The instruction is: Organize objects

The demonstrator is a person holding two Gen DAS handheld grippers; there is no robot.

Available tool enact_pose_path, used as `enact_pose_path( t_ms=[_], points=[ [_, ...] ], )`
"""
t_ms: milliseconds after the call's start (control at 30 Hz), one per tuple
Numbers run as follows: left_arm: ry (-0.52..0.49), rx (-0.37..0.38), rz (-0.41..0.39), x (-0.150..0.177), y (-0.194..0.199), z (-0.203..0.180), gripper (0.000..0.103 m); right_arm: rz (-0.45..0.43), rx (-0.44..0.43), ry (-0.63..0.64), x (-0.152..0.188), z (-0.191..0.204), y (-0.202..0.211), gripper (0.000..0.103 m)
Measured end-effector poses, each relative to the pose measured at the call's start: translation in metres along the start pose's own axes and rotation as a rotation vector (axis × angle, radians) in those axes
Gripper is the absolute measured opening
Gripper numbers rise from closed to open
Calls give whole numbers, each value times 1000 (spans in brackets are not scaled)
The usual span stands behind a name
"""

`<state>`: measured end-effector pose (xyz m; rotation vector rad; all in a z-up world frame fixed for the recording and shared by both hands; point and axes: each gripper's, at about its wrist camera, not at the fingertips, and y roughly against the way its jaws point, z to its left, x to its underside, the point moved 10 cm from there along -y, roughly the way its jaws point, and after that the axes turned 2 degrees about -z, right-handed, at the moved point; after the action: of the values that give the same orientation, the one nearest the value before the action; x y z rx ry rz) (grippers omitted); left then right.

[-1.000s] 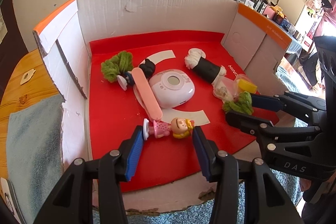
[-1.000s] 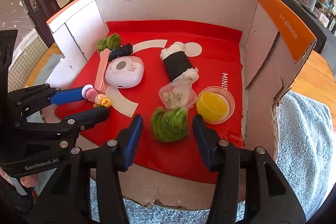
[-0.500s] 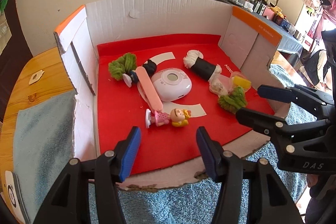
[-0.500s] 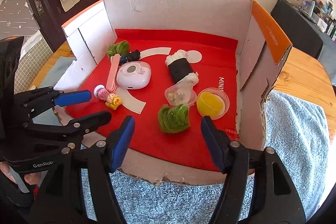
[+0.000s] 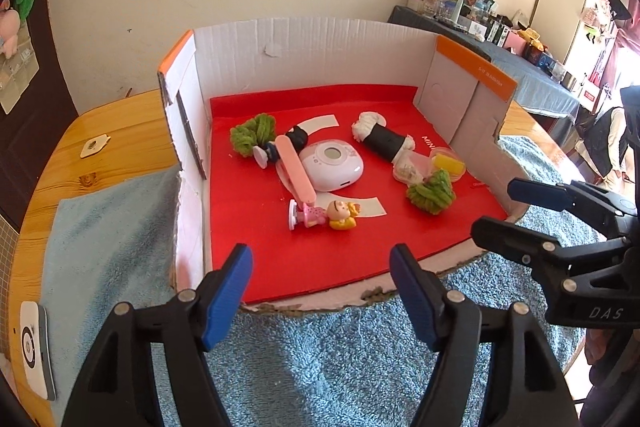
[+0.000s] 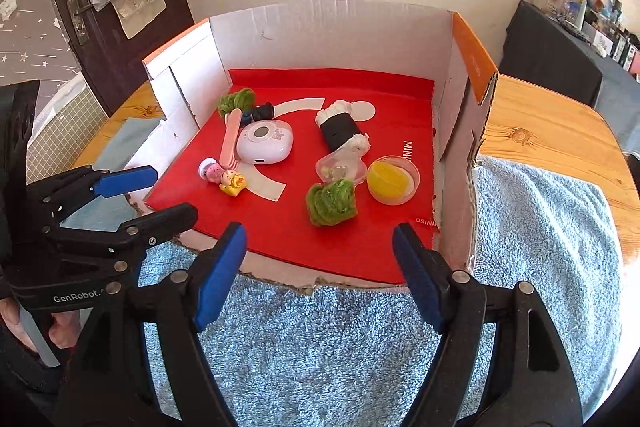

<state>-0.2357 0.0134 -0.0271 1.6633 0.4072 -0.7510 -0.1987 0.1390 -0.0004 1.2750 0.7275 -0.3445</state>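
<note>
A cardboard box (image 5: 304, 55) (image 6: 320, 35) with a red floor holds the toys. A small doll (image 5: 324, 214) (image 6: 224, 177) lies near the front. A green woolly bundle (image 5: 430, 193) (image 6: 331, 202) rests at the front right. My left gripper (image 5: 320, 293) hangs in front of the box's torn edge, over the blue towel; its jaws are opening with nothing between them. My right gripper (image 6: 318, 273) is likewise drawn back from the box, jaws opening and empty. Each gripper shows in the other's view, the right gripper (image 5: 520, 205) and the left gripper (image 6: 160, 193).
Also in the box: a white round device (image 5: 332, 165), a pink flat stick (image 5: 296, 173), a black-and-white roll (image 5: 384, 139), a second green bundle (image 5: 254, 135), a clear cup (image 6: 340, 169) and a yellow-filled cup (image 6: 392, 179). A blue towel (image 6: 400, 347) covers the wooden table (image 6: 552, 131).
Both grippers let go, the left of the doll and the right of the green bundle, opened wider and drew back out of the box. Both toys stay on the red floor.
</note>
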Motion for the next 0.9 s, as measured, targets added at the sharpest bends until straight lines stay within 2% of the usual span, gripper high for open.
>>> enact_pose_path(
  t_ms=[133,267,400,567,633,900],
  points=[
    [14,-5,-11,6,7,2,78,-18,4,-6,3,1,9,84],
    [17,-8,-31,10,16,2,80,-37,14,-4,7,2,18,84],
    [24,-1,-45,14,24,2,91,-41,12,-8,14,5,24,88],
    [35,2,-43,26,28,1,93,-54,18,-10,22,9,32,91],
    [42,-2,-42,30,30,2,96,-59,18,-14,26,10,34,96],
    [58,-6,-36,47,32,3,103,-55,11,-35,42,11,35,96]
  ],
)
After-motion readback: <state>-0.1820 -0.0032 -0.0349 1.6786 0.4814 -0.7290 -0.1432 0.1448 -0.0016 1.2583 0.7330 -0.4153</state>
